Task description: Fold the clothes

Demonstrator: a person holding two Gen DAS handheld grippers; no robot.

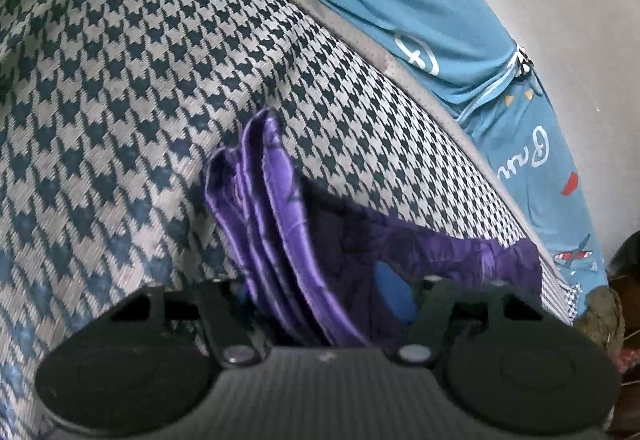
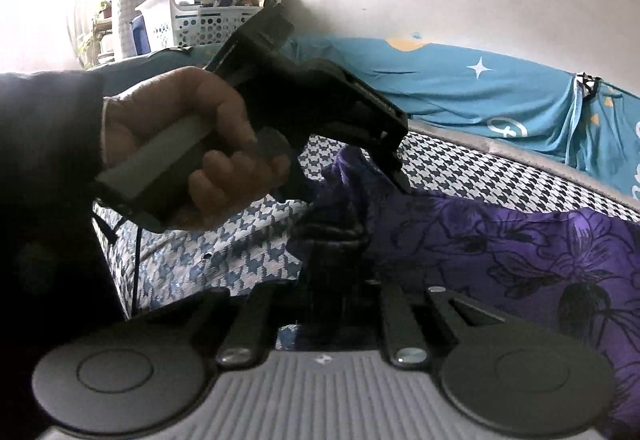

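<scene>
A purple floral cloth lies bunched in folds on a houndstooth bed cover. My left gripper is shut on an edge of this cloth, with folds sticking up between its fingers. In the right wrist view the same purple cloth spreads to the right over the cover. My right gripper is shut on a gathered bunch of the cloth. The left gripper, held in a hand, pinches the cloth just beyond my right one.
A blue sheet with star prints runs along the white wall behind the bed; it also shows in the left wrist view. A white laundry basket stands at the back left near a bright window.
</scene>
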